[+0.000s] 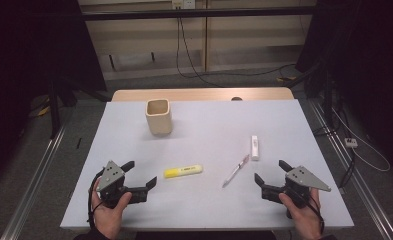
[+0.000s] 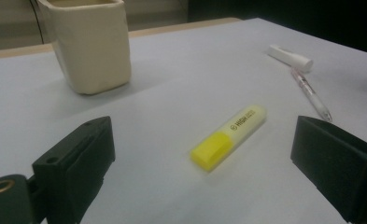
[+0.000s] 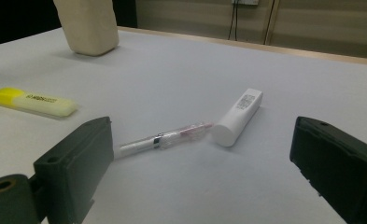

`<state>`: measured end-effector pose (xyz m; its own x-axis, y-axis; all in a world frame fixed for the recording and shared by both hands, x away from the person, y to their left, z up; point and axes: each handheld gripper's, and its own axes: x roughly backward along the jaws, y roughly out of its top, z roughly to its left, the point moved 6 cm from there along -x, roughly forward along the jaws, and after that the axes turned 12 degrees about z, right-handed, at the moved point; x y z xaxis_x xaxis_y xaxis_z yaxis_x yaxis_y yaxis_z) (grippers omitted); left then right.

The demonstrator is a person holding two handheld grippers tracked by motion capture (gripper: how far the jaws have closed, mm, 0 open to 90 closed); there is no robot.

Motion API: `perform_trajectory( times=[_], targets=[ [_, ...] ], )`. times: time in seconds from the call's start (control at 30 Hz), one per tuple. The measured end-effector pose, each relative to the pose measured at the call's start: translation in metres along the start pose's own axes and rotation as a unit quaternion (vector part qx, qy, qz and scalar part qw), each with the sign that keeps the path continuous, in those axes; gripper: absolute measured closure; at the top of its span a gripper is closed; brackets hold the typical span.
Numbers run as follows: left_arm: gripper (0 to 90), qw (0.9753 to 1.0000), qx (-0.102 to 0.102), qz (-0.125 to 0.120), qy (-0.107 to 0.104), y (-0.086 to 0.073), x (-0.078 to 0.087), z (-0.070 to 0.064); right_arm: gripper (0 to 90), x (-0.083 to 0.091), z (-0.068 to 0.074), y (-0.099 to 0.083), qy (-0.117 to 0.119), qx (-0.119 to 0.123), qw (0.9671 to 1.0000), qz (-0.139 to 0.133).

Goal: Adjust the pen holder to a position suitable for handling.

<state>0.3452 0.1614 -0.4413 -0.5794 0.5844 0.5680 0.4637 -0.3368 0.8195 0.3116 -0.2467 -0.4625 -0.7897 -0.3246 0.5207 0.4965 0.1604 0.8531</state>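
Yellow highlighter, clear pen and white tube all lie loose on the grey table in the high view, between the left gripper and right gripper; nothing looks placed in the cream cup yet. Left gripper view: wide jaws frame the highlighter just ahead, untouched. Right gripper view: equally wide jaws frame the pen and tube, which touch. Every pickup seems still to come.

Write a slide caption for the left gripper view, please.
Open left gripper faces a yellow highlighter lying on the white table, cream cup behind.
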Motion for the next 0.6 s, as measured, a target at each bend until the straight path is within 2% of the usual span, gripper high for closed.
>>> perform_trajectory(
  times=[0.2, 0.37, 0.43, 0.53, 0.6],
  targets=[
    [8.0, 0.9996, 0.005, 0.025, -0.009, 0.001, -0.007, 0.003, 4.6, -0.001, -0.001, 0.000, 0.007, -0.004, 1.0000, 0.003],
    [9.1, 0.9989, 0.024, 0.038, -0.017, 0.003, -0.013, 0.010, 4.4, -0.002, 0.000, 0.000, 0.018, -0.005, 0.9998, 0.007],
    [9.0, 0.9989, 0.019, 0.041, -0.010, 0.006, -0.015, 0.012, 4.4, -0.002, 0.000, 0.001, 0.019, -0.006, 0.9998, 0.006],
    [9.2, 0.9988, 0.000, 0.047, -0.012, 0.012, -0.017, 0.013, 4.4, -0.003, 0.000, 0.000, 0.020, -0.005, 0.9998, 0.008],
    [9.7, 0.9984, -0.004, 0.054, -0.018, 0.016, -0.019, 0.015, 4.3, -0.003, 0.001, 0.000, 0.022, -0.005, 0.9997, 0.010]
  ],
)
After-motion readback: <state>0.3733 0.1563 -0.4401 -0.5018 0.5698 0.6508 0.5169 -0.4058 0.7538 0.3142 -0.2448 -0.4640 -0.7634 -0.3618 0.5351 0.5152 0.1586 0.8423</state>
